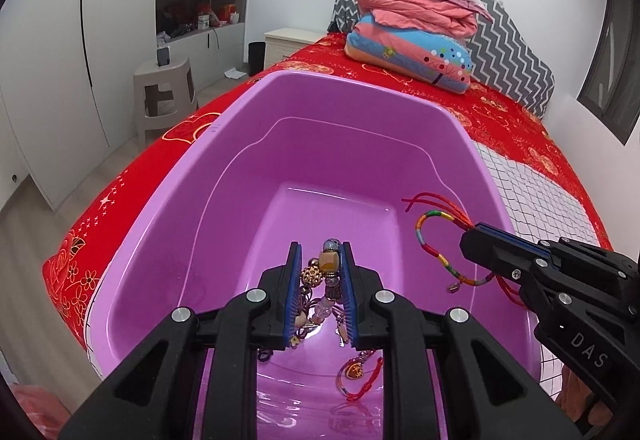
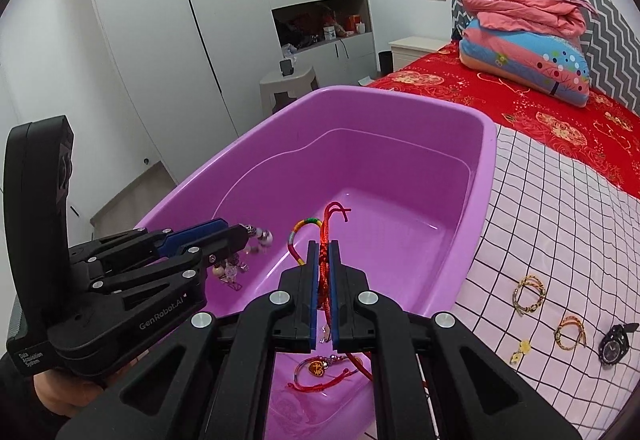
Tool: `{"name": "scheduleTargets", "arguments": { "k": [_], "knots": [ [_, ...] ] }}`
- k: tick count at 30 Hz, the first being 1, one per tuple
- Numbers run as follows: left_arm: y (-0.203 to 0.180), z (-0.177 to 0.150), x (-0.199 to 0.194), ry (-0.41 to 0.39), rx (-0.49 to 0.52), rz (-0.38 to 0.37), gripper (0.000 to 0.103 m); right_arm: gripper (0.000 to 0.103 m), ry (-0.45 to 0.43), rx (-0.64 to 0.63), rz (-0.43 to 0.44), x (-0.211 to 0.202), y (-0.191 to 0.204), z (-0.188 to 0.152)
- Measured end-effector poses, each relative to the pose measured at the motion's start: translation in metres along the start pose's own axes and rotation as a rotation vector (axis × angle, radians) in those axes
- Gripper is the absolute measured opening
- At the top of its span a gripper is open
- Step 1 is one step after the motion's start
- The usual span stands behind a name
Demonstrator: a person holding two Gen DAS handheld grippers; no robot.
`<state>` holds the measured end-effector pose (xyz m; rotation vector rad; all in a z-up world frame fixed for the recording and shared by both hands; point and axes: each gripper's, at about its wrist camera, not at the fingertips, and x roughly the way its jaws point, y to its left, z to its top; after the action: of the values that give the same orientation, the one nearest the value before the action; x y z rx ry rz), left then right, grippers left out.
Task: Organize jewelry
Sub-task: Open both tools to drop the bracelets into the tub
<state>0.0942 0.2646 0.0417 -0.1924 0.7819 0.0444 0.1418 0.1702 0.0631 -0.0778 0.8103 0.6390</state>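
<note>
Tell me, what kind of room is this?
Most likely a bedroom: a bed with a red patterned cover, folded quilts stacked at its head, tall white wardrobe doors, and a small bedside cabinet.

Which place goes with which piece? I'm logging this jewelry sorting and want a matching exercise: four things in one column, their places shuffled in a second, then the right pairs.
Things:
1. beaded bracelet
2. braided cord bracelet
3. red cord charm
4. black watch

Places:
A. lying on the checked cloth
B. clamped in the right gripper
C. lying on the floor of the purple tub
D. clamped in the left gripper

Pairs: 1-D, 2-B, 3-C, 4-A
</note>
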Motion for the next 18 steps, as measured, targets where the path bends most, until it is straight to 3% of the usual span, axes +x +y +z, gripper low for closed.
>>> {"name": "scheduleTargets", "arguments": {
  "k": [2,5,7,8,10,18],
  "knots": [
    [0.0,-0.001,0.002,0.008,0.0,0.009,0.019,0.005,0.01,-0.009,-0.011,0.003,0.001,0.0],
    [0.003,0.0,0.001,0.004,-0.012,0.022,0.02,0.017,0.005,-0.016,-0.029,0.002,0.001,0.001],
    [0.004,0.001,-0.002,0.002,-0.014,0.044,0.024,0.018,-0.004,-0.02,-0.034,-0.001,0.001,0.0],
    [0.005,0.002,-0.003,-0.002,-0.019,0.048,0.036,0.018,-0.006,-0.022,-0.037,-0.002,0.001,0.0],
    [0.007,0.001,-0.008,-0.015,-0.038,0.073,0.073,0.018,-0.009,-0.022,-0.039,-0.005,0.001,0.0],
    [0.01,0.001,-0.017,-0.031,-0.054,0.101,0.083,0.021,-0.021,-0.017,-0.044,-0.013,-0.003,-0.001]
  ]
}}
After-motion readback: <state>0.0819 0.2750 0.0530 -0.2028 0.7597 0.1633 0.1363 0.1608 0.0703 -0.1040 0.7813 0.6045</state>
